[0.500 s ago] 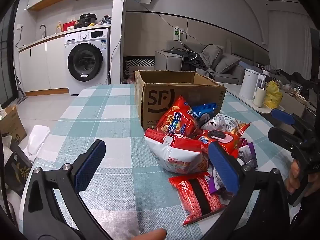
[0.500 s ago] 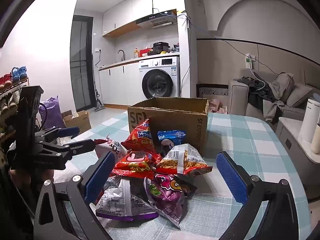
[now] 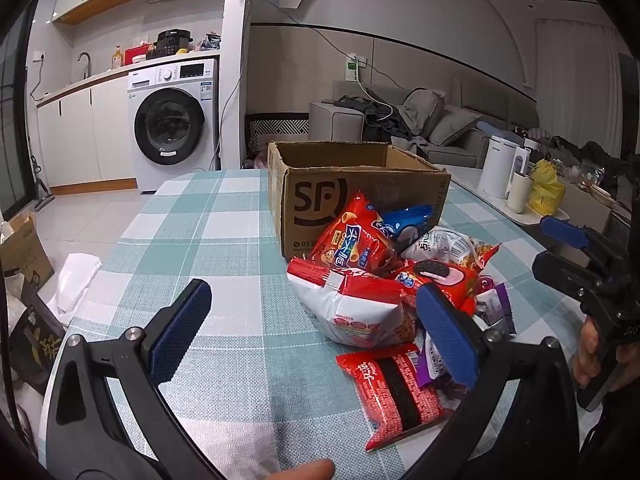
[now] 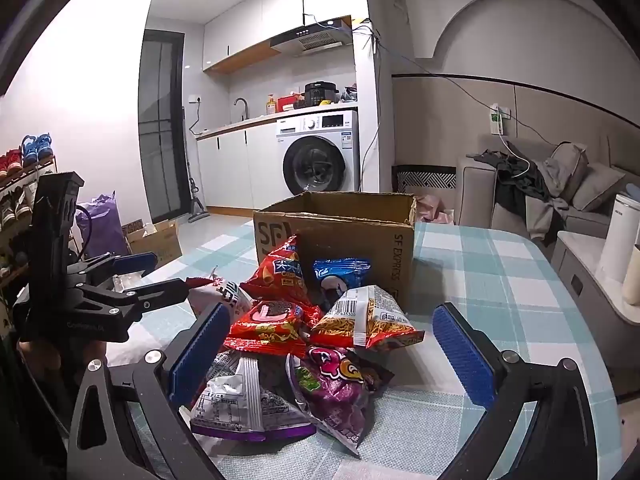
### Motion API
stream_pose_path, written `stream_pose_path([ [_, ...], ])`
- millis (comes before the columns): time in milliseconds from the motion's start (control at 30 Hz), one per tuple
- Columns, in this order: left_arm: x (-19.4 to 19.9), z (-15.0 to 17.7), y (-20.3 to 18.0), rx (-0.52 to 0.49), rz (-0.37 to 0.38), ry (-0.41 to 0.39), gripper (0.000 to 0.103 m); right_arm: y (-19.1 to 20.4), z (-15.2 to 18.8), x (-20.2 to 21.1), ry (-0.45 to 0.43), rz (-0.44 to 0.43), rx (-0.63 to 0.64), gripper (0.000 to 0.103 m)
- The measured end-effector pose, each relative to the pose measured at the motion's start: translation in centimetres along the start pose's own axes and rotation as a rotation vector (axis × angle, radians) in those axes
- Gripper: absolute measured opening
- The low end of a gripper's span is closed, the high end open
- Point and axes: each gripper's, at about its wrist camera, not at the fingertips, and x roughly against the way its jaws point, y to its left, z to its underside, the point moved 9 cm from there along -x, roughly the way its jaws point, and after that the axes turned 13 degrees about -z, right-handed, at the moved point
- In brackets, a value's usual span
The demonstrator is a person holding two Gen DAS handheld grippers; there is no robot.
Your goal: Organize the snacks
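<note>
A pile of snack bags point(image 3: 384, 280) lies on the checked tablecloth in front of an open SF cardboard box point(image 3: 352, 184). The pile holds a white and red bag point(image 3: 356, 308), a red and black packet point(image 3: 394, 390), a red chip bag point(image 3: 352, 240) and a blue bag point(image 3: 408, 224). My left gripper point(image 3: 316, 328) is open and empty, just left of the pile. My right gripper point(image 4: 332, 348) is open and empty, its fingers either side of a purple bag point(image 4: 336, 392) and a noodle bag point(image 4: 368, 320). The box also shows in the right wrist view point(image 4: 352, 232).
The table point(image 3: 224, 240) is covered with a teal and white cloth. A washing machine point(image 3: 172, 128) and counter stand behind. A sofa point(image 3: 420, 120) is at the back right. A side table with a white kettle point(image 3: 500, 168) and yellow bag stands to the right.
</note>
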Motion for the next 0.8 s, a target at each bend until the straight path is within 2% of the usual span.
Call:
stream_pose_path([
  [800,0.02,-0.02,0.0,-0.003,-0.002,-0.003,0.102,-0.09,0.24,-0.64,0.008,0.001,-0.003,0.103],
])
